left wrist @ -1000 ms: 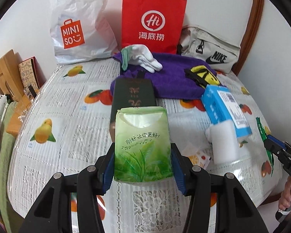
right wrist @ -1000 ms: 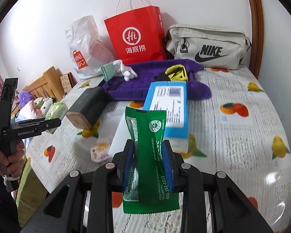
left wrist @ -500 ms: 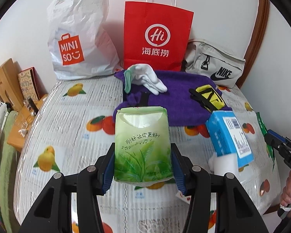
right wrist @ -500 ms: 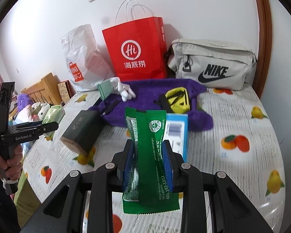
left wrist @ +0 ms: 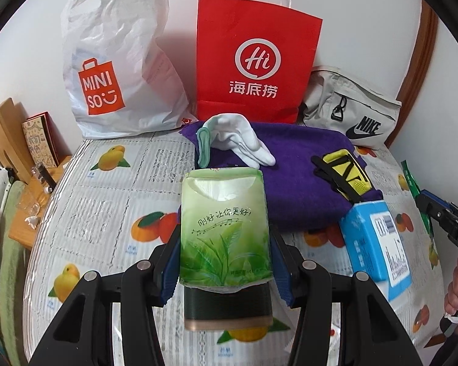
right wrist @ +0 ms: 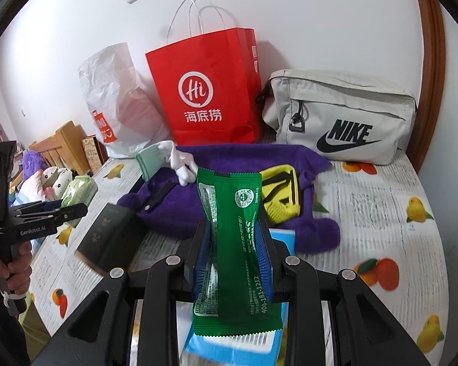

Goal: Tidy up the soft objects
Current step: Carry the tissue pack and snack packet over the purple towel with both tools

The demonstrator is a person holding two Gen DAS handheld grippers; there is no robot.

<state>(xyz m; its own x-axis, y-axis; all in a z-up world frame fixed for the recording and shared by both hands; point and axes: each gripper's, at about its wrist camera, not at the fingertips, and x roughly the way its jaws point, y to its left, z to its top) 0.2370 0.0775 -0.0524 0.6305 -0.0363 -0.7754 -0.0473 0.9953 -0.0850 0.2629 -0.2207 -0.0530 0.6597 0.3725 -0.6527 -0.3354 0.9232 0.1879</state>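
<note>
So the left tool (left wrist: 226,262) is clamped on a light green tissue pack (left wrist: 225,225), blue pads pressing both of its sides, and the pack stands upright between the fingers, lifted off the bed. Right under it, just below the tool's tips, lies a dark green box (left wrist: 227,308) with a tan end facing the camera. Off to the right of that tool sits a blue carton (left wrist: 377,241) with a white barcode label, flat on the fruit-print bedspread (left wrist: 107,201).

The right tool (right wrist: 233,262) is gripping a dark green snack packet (right wrist: 233,244), squeezed in at the middle so it pinches like a waist, top edge standing up and bottom edge hanging down past the fingers. The blue carton shows just below and behind it in that view.

Straight ahead of both tools there's a purple towel (left wrist: 296,164) spread on the bed, with a white glove (left wrist: 244,140) lying on its far left part and a yellow-and-black pouch (left wrist: 348,174) on its right part. Beyond the towel, against the wall: a white Miniso plastic bag (left wrist: 119,70) on the left, a red paper bag (left wrist: 253,61) in the middle, and a beige Nike bag (right wrist: 342,116) on the right. The red bag stands upright, handles up. From the right tool's view, the left tool hangs off to the left with the tissue pack in it.
</note>
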